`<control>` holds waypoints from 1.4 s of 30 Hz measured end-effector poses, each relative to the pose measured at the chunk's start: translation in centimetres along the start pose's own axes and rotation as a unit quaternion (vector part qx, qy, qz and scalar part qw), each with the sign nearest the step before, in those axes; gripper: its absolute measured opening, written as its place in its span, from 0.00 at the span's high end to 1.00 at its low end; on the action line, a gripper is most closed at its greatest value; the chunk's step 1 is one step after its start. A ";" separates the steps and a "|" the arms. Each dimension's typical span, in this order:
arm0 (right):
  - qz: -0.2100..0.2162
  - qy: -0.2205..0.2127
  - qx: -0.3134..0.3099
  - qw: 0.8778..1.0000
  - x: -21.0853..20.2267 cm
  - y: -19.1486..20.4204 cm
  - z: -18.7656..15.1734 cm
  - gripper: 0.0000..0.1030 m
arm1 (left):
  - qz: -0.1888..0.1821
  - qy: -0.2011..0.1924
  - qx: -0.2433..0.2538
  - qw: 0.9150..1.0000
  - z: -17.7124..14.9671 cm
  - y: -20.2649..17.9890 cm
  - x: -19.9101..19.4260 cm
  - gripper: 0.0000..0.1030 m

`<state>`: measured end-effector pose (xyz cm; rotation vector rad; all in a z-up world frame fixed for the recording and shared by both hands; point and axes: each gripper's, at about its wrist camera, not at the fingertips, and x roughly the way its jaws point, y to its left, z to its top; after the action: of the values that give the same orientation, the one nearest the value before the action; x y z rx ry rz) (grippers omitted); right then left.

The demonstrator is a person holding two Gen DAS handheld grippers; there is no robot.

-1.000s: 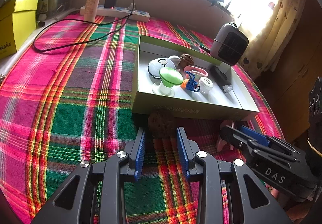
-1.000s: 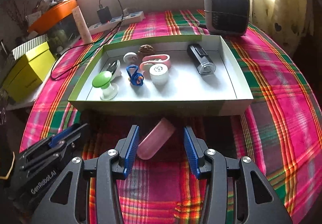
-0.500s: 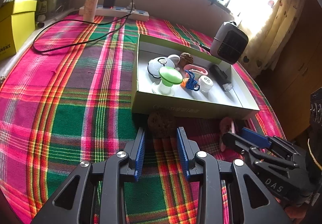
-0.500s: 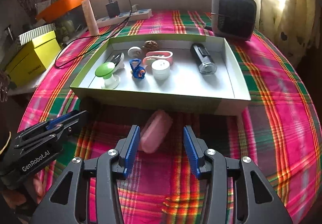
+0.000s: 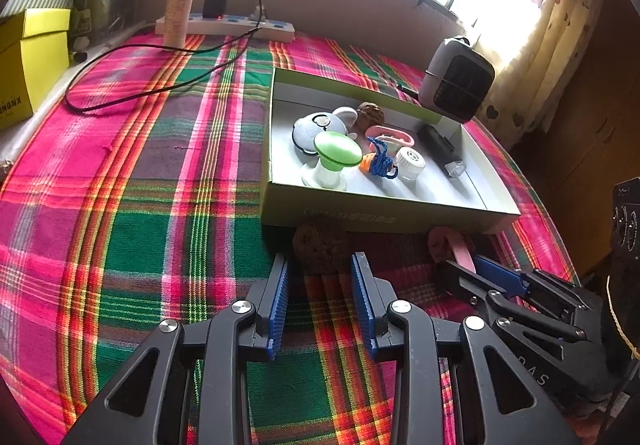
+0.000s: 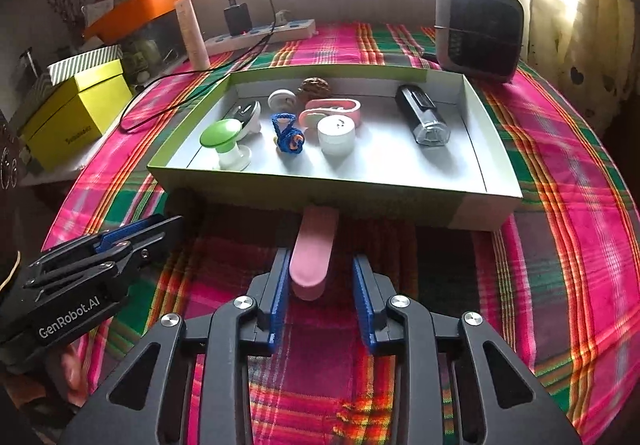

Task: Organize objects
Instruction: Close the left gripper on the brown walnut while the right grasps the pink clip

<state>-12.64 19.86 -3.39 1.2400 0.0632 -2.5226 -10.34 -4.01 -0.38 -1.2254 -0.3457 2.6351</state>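
Right gripper: jaws have just been closing around pink case, which earlier lay slanted and now points straight at green tray's front wall; right pad visibly clear, no pinch yet. Left gripper: unchanged, fingers narrowly parted, brown ball just ahead on the cloth
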 end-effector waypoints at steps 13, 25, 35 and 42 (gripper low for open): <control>0.013 -0.004 0.002 1.000 0.0 -0.3 -0.1 0.82 | 0.021 0.003 0.019 1.000 0.1 -0.3 0.0 0.78; 0.024 -0.014 0.005 1.000 -0.6 -0.4 -0.2 0.82 | 0.035 -0.001 0.030 0.999 -0.1 -0.6 -0.5 0.81; 0.033 -0.019 0.001 0.999 -1.2 -0.3 -0.5 0.82 | 0.043 -0.002 0.033 0.999 -0.6 -0.7 -1.0 0.90; 0.039 -0.020 0.006 0.999 -1.4 -0.6 -0.7 0.82 | 0.039 -0.010 0.031 0.999 -0.8 -0.6 -1.5 0.91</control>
<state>-11.50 20.90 -2.80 1.1728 -0.0087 -2.4836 -8.71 -3.72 0.35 -1.2171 -0.2228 2.7030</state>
